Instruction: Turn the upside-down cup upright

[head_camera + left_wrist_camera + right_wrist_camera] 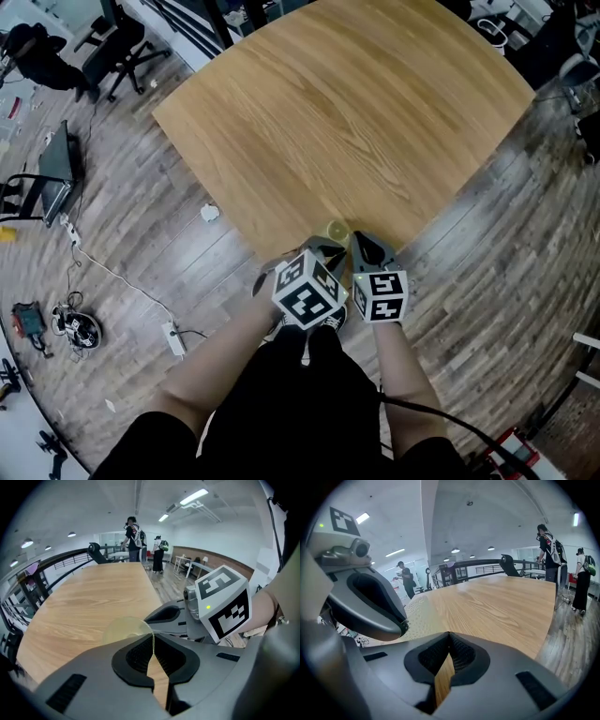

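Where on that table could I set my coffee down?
Nearly all the wooden table is bare, from the far edge to the near corner. Only that corner is crowded: the cup sits there, pinched by the left gripper, with the right gripper close beside.

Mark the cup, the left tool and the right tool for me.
cup (123,629), left gripper view, on its translucent yellowish body.
left tool (153,639), left gripper view, between its tips, shut on the cup's edge.
right tool (449,641), right gripper view, between its shut, empty tips.
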